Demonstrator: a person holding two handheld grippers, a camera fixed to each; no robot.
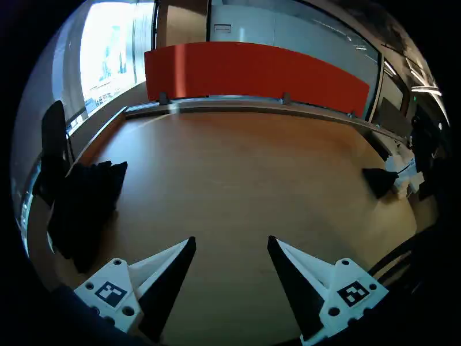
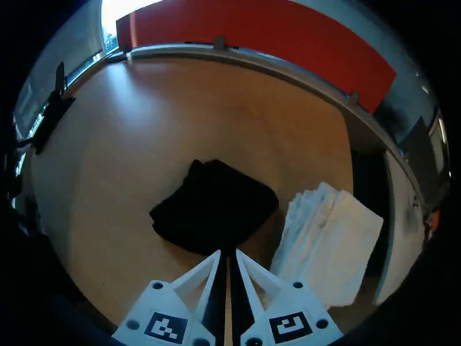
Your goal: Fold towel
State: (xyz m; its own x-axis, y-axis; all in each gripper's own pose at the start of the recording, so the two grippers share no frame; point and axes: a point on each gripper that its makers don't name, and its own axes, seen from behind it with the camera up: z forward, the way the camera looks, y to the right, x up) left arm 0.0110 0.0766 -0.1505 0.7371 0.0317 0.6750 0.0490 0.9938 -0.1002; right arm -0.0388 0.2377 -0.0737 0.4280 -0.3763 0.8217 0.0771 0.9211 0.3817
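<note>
Right gripper (image 2: 229, 256) clenched at black towel (image 2: 216, 205) near edge, likely pinching to fold; left gripper (image 1: 231, 245) released, free over table (image 1: 242, 161).

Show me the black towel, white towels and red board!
black towel (image 2: 216, 207): right gripper view, its middle.
white towels (image 2: 334, 248): right gripper view, top sheet.
red board (image 1: 253, 72): left gripper view, its middle.

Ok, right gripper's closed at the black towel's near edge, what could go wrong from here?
1. The right gripper sits shut at the near edge of the black towel; I can't tell whether it holds cloth, so a lift may come up empty.
2. The white stack lies close beside the towel; dragging could knock it.
3. The left gripper hangs open over bare table, so a one-handed fold may end crooked.
</note>
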